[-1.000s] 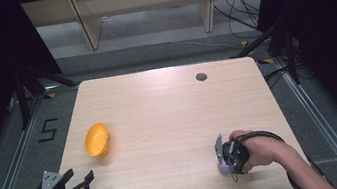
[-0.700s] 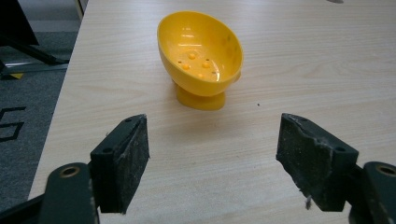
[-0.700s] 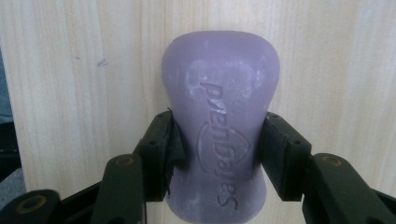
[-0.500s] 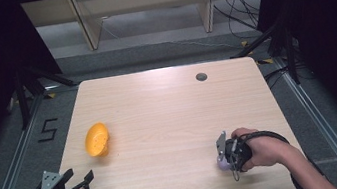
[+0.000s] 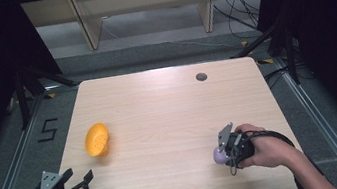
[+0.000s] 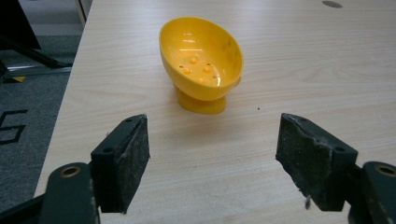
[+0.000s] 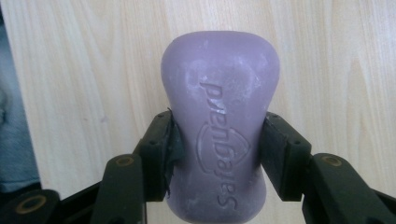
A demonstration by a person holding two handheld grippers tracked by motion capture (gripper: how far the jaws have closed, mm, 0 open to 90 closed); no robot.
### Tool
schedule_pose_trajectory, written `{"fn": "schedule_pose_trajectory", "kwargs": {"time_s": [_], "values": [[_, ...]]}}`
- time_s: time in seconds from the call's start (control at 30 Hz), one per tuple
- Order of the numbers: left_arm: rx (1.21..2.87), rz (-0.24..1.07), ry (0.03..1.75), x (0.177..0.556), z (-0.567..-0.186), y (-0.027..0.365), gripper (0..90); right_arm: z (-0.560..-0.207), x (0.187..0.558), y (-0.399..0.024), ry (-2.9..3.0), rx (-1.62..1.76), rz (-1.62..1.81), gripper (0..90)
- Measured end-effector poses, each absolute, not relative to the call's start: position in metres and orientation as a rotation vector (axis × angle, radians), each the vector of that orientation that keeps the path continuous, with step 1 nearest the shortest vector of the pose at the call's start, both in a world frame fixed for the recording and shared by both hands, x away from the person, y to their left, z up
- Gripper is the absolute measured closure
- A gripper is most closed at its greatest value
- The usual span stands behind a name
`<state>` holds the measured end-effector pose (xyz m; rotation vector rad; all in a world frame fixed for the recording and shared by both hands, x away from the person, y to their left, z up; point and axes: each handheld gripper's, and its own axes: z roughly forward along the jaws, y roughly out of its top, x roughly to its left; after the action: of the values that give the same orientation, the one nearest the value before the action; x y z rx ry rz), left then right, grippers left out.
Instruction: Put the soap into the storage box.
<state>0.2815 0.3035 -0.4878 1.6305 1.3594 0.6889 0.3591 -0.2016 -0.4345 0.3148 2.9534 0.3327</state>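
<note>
A purple bar of soap [image 7: 219, 140] with embossed lettering sits between the jaws of my right gripper [image 7: 217, 149], whose pads press its narrow waist; in the high view the soap [image 5: 219, 154] is at the table's front right, just over the wood. A yellow soap dish [image 5: 97, 139] with small bumps inside stands tilted on its foot at the table's left. The dish [image 6: 201, 60] lies ahead of my left gripper [image 6: 212, 163], whose jaws stand wide apart with nothing between them. In the high view that left gripper [image 5: 76, 181] is at the front left corner.
The wooden table [image 5: 169, 109] has a round grey cable hole [image 5: 201, 76] near its far edge. Grey floor with metal rails runs along both sides, and a "5" mark [image 5: 47, 129] lies left of the table. Dark curtains and cables stand beyond.
My right gripper with the soap has shifted slightly toward the table's near edge. The left gripper and the dish have stayed put.
</note>
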Motion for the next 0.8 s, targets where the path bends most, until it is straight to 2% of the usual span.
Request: {"fn": "schedule_pose_trajectory", "kwargs": {"time_s": [0.53,0.8], "values": [[1.623,0.691,1.348,0.282,-0.487,0.304,25.0,-0.429,0.35,-0.194,2.69,0.416,0.469,50.3],[1.632,0.708,1.338,0.281,-0.485,0.3,25.6,-0.432,0.341,-0.185,2.535,0.345,0.491,50.2]]}}
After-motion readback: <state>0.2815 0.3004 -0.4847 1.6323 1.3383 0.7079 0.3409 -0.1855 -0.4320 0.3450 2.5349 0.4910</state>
